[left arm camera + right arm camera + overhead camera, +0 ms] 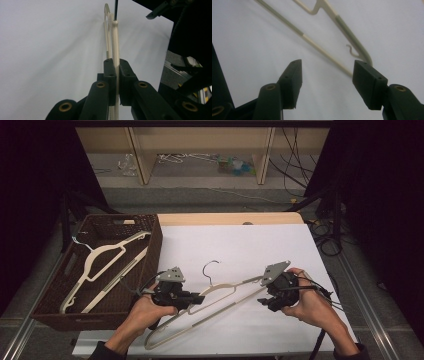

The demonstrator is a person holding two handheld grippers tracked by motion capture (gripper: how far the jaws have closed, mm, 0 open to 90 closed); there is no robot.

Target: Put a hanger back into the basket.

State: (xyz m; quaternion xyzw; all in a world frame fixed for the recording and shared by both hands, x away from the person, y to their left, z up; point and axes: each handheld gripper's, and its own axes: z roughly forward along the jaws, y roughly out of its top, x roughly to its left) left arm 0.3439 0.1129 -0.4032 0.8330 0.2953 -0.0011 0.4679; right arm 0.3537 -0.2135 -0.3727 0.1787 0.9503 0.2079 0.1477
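**Cream hanger clamped at the left, released at the right, over a white-covered worktop**

The worktop (235,218) is a pale wooden slab, almost wholly covered by a smooth white sheet (250,245); a strip of bare wood shows along its far edge. The room around it is dim, with black drapes at both sides. Beyond the worktop lies a grey floor, and a light wooden shelf frame (145,155) stands at the back with cables and small clutter under it. More black cables (327,237) trail on the floor at the far right corner.

A dark brown woven basket (150,255) sits at the worktop's left edge, and another cream plastic hanger (102,265) lies inside it.

The task's thing, a slim cream plastic clothes hanger with a metal hook (220,292), stretches slantwise across the near middle of the sheet, hook pointing away from the person. The left gripper (192,299) has its fingers (111,75) pressed together on the hanger's thin arm, which runs straight out between them in the left gripper view. The right gripper (267,301) stands at the hanger's right end; its fingers (293,80) are spread well apart and hold nothing, the hanger's curved shoulder lying just beyond the right-hand one.
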